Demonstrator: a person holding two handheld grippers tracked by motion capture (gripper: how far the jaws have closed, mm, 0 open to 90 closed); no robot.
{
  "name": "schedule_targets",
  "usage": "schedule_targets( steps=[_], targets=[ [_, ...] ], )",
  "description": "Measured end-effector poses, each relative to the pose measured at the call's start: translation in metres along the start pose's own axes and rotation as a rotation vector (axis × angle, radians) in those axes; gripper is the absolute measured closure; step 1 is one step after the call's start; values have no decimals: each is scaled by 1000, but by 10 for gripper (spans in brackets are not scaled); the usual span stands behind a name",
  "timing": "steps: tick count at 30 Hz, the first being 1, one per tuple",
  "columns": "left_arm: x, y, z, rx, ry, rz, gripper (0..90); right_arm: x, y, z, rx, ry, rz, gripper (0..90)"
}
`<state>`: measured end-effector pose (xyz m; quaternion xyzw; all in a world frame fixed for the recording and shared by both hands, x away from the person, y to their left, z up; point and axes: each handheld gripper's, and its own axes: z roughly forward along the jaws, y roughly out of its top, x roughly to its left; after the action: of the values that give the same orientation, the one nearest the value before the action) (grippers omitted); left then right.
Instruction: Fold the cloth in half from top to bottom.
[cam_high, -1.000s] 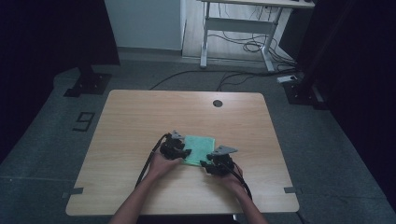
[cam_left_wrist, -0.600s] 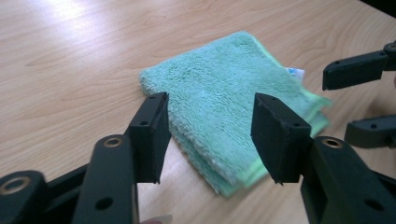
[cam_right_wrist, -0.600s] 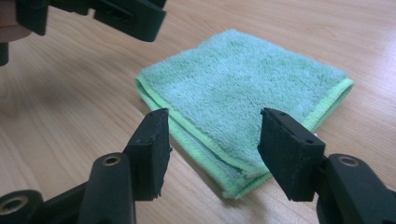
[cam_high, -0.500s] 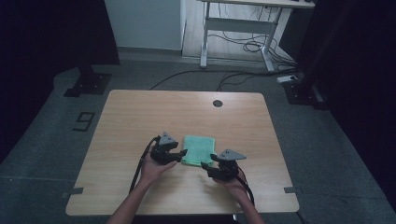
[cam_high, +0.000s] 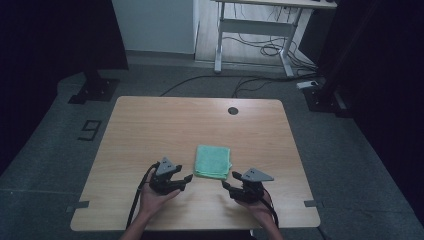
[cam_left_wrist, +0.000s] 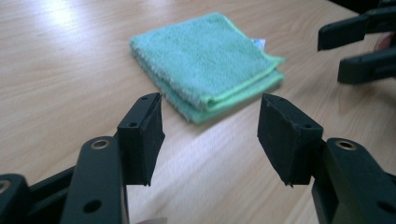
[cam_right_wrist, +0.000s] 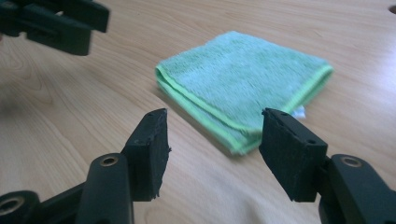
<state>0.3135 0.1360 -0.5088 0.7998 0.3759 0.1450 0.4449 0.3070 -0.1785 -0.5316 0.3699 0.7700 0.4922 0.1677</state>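
While the folded green cloth (cam_high: 213, 161) lies flat on the wooden counter (cam_high: 150, 130), both grippers hang apart from it, one at each near corner. In the high view the left gripper (cam_high: 186, 178) sits just off the cloth's near left corner and the right gripper (cam_high: 226, 185) just off its near right corner, each held in a hand that comes in from the counter's near edge.

A second ago the two grippers were pressed in against the cloth's near edge, close to each other. Since then both have drawn back and outward, the left one farther than the right, so that the cloth now lies between them with bare wood on each side. The cloth itself has kept its place and its folded shape.

The jaws of both grippers have just been opening, and nothing is between either pair. In the left gripper view the left gripper (cam_left_wrist: 210, 135) has its jaws wide apart over bare wood, with the cloth (cam_left_wrist: 205, 63) ahead of them, its folded corner pointing toward the gap; the other gripper's black jaws show beyond the right jaw, at the upper right. In the right gripper view the right gripper (cam_right_wrist: 214, 149) also stands wide open and empty, and the cloth (cam_right_wrist: 243, 79) lies ahead of the gap, its near corner coming close to the right jaw without touching it.
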Motion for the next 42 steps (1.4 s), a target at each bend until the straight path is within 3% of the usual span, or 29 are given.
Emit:
schedule_targets(
  steps=[3, 7, 10, 19, 25, 42],
  targets=[
    [-4, -9, -5, 9, 7, 12, 396, 0, -8, -9, 13, -26, -14, 418],
    [-8, -21, -12, 1, 5, 1, 386, -3, -14, -23, 5, -30, 24, 418],
    [-9, -30, -18, 8, 6, -2, 383, -3, -17, -32, 5, -39, 19, 417],
    [-4, -50, -37, 28, 20, -11, 377, -7, -35, -52, 16, -59, 56, 413],
    [1, -55, -48, 23, 39, -16, 376, -8, -39, -49, 46, -63, 51, 401],
    [4, -57, -46, 32, 32, -34, 360, -9, -38, -48, 49, -79, 56, 372]
  ],
)
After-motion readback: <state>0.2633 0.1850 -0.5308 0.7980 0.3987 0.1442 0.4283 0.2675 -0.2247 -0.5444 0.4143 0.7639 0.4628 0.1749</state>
